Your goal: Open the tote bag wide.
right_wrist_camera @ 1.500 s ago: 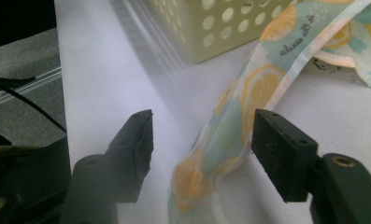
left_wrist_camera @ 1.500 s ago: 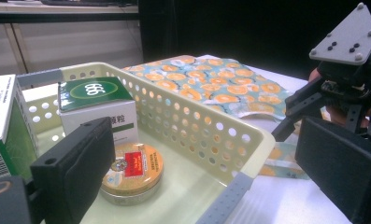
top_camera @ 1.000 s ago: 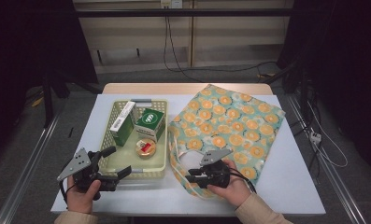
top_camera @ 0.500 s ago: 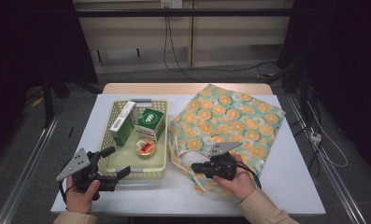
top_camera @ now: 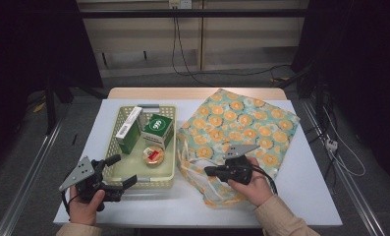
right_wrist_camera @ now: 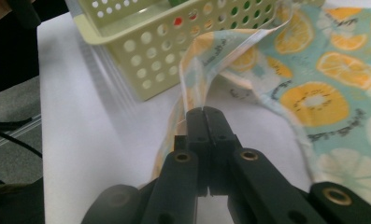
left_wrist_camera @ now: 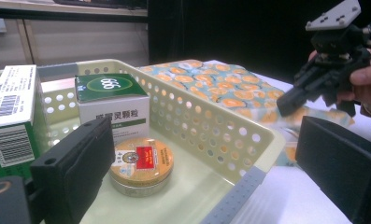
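On the white table (top_camera: 300,196), my left gripper (top_camera: 118,172) sits at the near left corner of the pale yellow perforated plastic basket (top_camera: 115,169), jaws spread apart. The basket holds a tall green-and-white carton (top_camera: 129,130), a squat green box (top_camera: 158,130) and a round flat tin with a red label (top_camera: 152,156). My right gripper (top_camera: 208,171) rests over the near edge of the orange-slice patterned fabric bag (top_camera: 241,120), jaws together.
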Available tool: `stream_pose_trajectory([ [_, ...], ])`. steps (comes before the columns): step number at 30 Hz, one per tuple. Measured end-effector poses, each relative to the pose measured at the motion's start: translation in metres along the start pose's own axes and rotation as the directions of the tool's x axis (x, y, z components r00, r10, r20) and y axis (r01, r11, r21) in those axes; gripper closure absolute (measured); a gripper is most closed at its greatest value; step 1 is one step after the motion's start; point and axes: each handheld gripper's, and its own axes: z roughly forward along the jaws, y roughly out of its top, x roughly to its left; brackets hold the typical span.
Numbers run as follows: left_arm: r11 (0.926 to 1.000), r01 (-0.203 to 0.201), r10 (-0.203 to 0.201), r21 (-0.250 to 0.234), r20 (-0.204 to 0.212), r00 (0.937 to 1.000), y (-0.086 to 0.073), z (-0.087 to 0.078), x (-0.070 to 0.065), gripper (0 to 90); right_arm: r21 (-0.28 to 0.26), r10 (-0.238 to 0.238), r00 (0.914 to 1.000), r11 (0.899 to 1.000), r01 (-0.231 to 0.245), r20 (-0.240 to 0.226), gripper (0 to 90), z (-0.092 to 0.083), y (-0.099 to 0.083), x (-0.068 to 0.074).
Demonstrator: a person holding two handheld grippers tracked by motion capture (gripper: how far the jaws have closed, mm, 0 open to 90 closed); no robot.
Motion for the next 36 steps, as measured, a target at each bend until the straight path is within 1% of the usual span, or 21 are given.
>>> stream_pose_trajectory([
  [3,1.0000,-0.004,0.004,0.007,0.002,1.0000,0.000,0.000,0.000,4.6,-0.014,0.007,0.9997,1.000,-0.007,0.021,90.0,-0.007,0.004,-0.011],
  [4,1.0000,-0.004,0.004,0.007,0.003,1.0000,0.000,0.000,0.000,4.6,-0.013,0.007,0.9994,1.000,-0.006,0.035,90.0,-0.009,0.006,-0.016],
  [7,1.0000,-0.002,0.002,0.006,0.004,1.0000,0.000,0.001,-0.001,4.6,0.002,-0.002,0.9953,1.000,0.001,0.097,90.0,-0.017,0.011,-0.032],
  [10,1.0000,-0.001,0.001,0.002,0.004,1.0000,0.000,0.001,-0.002,4.6,-0.002,0.018,0.9908,1.000,-0.018,0.134,90.0,-0.024,0.014,-0.050],
  [12,0.9999,-0.008,0.008,0.010,0.006,1.0000,0.000,0.001,-0.001,4.6,-0.004,0.030,0.9886,1.000,-0.030,0.148,90.0,-0.027,0.014,-0.062],
  [14,0.9999,-0.002,0.002,0.011,0.006,1.0000,-0.001,0.001,-0.001,4.6,-0.004,0.046,0.9847,0.999,-0.046,0.168,90.0,-0.029,0.013,-0.074],
  [16,0.9999,-0.003,0.003,0.014,0.006,1.0000,-0.001,0.001,-0.001,4.6,-0.012,0.066,0.9841,0.998,-0.065,0.165,90.0,-0.031,0.012,-0.085],
  [17,0.9999,-0.002,0.002,0.013,0.006,1.0000,-0.001,0.001,-0.001,4.6,-0.013,0.065,0.9818,0.998,-0.063,0.179,90.0,-0.032,0.012,-0.090],
  [21,0.9999,-0.005,0.004,0.010,0.006,1.0000,0.000,0.001,-0.001,4.5,-0.022,0.116,0.9724,0.993,-0.113,0.203,90.0,-0.032,0.010,-0.111],
  [22,0.9999,-0.004,0.004,0.009,0.006,1.0000,0.000,0.001,-0.001,4.6,-0.031,0.133,0.9702,0.991,-0.130,0.202,90.0,-0.032,0.010,-0.116],
  [24,0.9999,-0.006,0.006,0.011,0.007,1.0000,0.000,0.001,-0.001,4.5,-0.040,0.149,0.9662,0.989,-0.144,0.210,90.0,-0.032,0.009,-0.124],
  [26,0.9999,-0.008,0.008,0.014,0.006,1.0000,-0.001,0.001,0.000,4.6,-0.039,0.157,0.9660,0.988,-0.153,0.205,90.0,-0.030,0.007,-0.132],
  [27,0.9999,-0.007,0.007,0.014,0.005,1.0000,-0.001,0.001,0.000,4.5,-0.050,0.175,0.9644,0.984,-0.168,0.198,90.0,-0.029,0.005,-0.136],
  [28,0.9999,-0.005,0.005,0.012,0.006,1.0000,-0.001,0.001,-0.001,4.5,-0.057,0.190,0.9605,0.982,-0.182,0.203,90.0,-0.029,0.003,-0.140],
  [29,0.9999,-0.005,0.005,0.009,0.007,1.0000,-0.001,0.001,-0.001,4.6,-0.055,0.194,0.9558,0.981,-0.186,0.221,90.0,-0.028,0.002,-0.144],
  [31,0.9999,-0.006,0.006,0.009,0.009,0.9999,0.000,0.001,-0.001,4.6,-0.051,0.186,0.9475,0.982,-0.179,0.260,90.0,-0.028,0.001,-0.150],
  [32,0.9999,-0.011,0.010,0.011,0.009,0.9999,0.000,0.001,-0.001,4.6,-0.049,0.187,0.9438,0.982,-0.180,0.273,90.0,-0.028,0.000,-0.153],
  [33,0.9999,-0.006,0.006,0.010,0.011,0.9999,-0.001,0.002,-0.001,4.5,-0.048,0.187,0.9401,0.982,-0.180,0.285,90.0,-0.028,0.000,-0.155],
  [34,0.9999,-0.001,0.001,0.012,0.011,0.9999,-0.001,0.002,-0.001,4.6,-0.044,0.180,0.9376,0.984,-0.175,0.298,90.0,-0.028,-0.001,-0.157],
  [36,0.9999,0.002,-0.002,0.017,0.013,0.9999,-0.002,0.003,-0.001,4.5,-0.034,0.166,0.9371,0.986,-0.163,0.307,90.0,-0.027,-0.001,-0.159],
])
